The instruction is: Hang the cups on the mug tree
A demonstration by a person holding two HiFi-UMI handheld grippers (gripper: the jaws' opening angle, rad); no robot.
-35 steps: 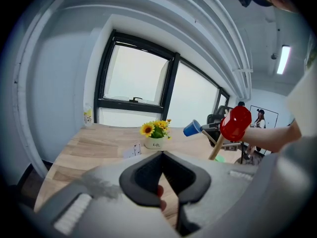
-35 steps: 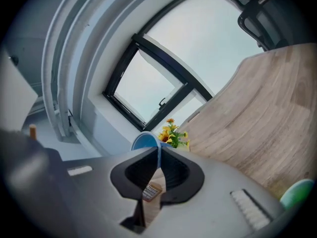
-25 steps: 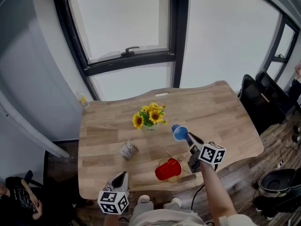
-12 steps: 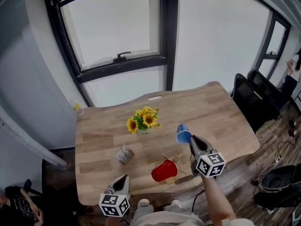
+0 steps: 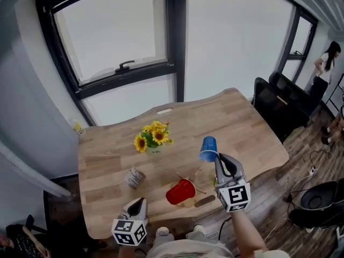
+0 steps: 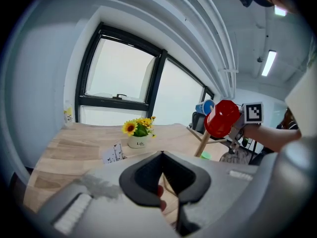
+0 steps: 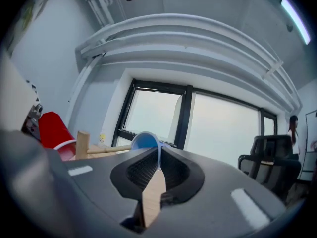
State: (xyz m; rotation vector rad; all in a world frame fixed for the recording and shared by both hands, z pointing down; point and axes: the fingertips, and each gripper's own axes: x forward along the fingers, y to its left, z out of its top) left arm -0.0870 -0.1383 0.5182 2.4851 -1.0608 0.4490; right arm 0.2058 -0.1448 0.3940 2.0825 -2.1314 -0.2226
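Note:
My right gripper (image 5: 218, 158) is shut on the rim of a blue cup (image 5: 208, 148), which it holds in the air just right of the wooden mug tree (image 5: 189, 180). In the right gripper view the blue cup (image 7: 145, 140) sits pinched at the jaw tips, with the tree's stem (image 7: 82, 144) to the left. A red cup (image 5: 179, 191) hangs on the tree, mouth toward me. A white patterned cup (image 5: 134, 177) lies on its side on the table (image 5: 107, 149). My left gripper (image 5: 140, 202) is shut and holds nothing, near the table's front edge.
A pot of sunflowers (image 5: 151, 138) stands mid-table behind the tree. A small green thing (image 6: 206, 156) lies by the tree's foot. Black chairs (image 5: 275, 102) stand past the table's right end, and a person (image 5: 327, 61) stands farther off. Windows back the table.
My right gripper has risen and rolled with the blue cup, whose mouth no longer faces the head camera. The left gripper has barely moved.

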